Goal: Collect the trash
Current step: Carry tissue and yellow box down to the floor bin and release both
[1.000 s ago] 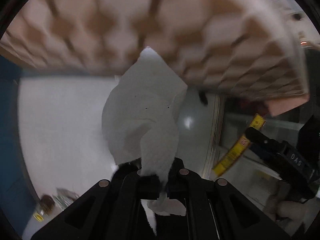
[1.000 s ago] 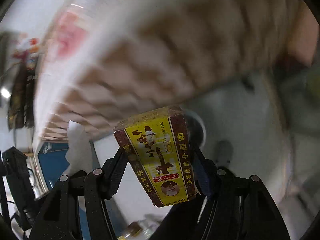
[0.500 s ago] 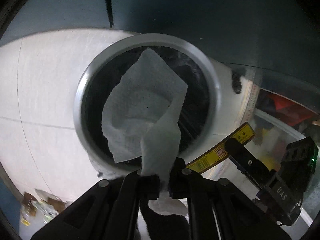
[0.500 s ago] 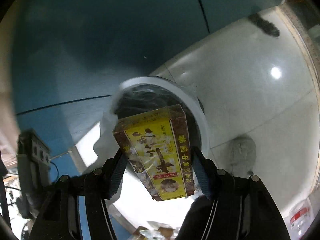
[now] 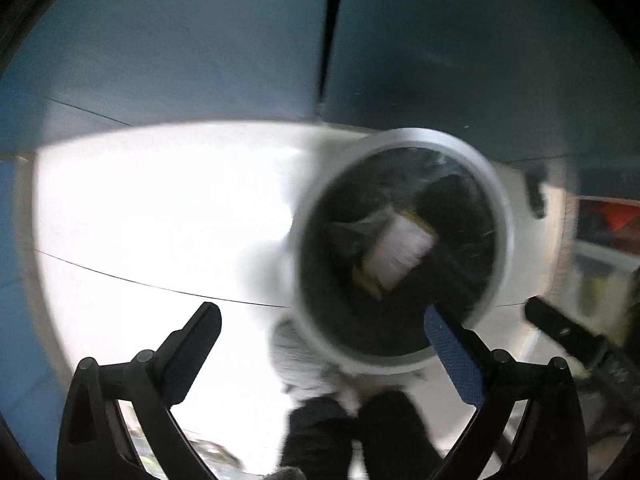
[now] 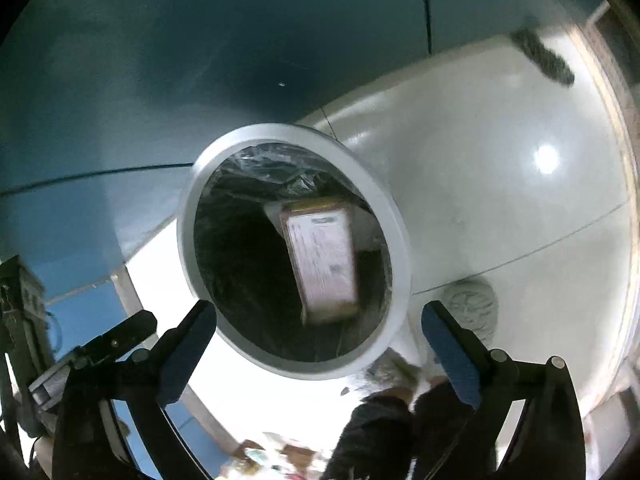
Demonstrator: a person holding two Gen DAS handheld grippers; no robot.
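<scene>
A round bin with a pale grey rim (image 6: 192, 208) and a black liner stands on the floor below both grippers. The yellow box (image 6: 322, 258) lies inside it, pale side up; it also shows in the left wrist view (image 5: 398, 252), blurred. The white tissue is a pale patch beside the box (image 5: 378, 216). My right gripper (image 6: 318, 350) is open and empty right above the bin mouth. My left gripper (image 5: 326, 350) is open and empty, above the bin's rim (image 5: 316, 336) and the floor to its left.
Glossy white floor tiles (image 6: 500, 184) surround the bin. Blue panels (image 6: 200, 60) rise behind it. A grey cloth lump (image 6: 474, 306) lies by the bin. A dark object (image 6: 544, 56) lies further off. Small litter (image 6: 272, 460) lies near the frame bottom.
Both grippers have opened. The tissue has left my left gripper and the yellow box has left my right gripper; both now lie inside the bin.
</scene>
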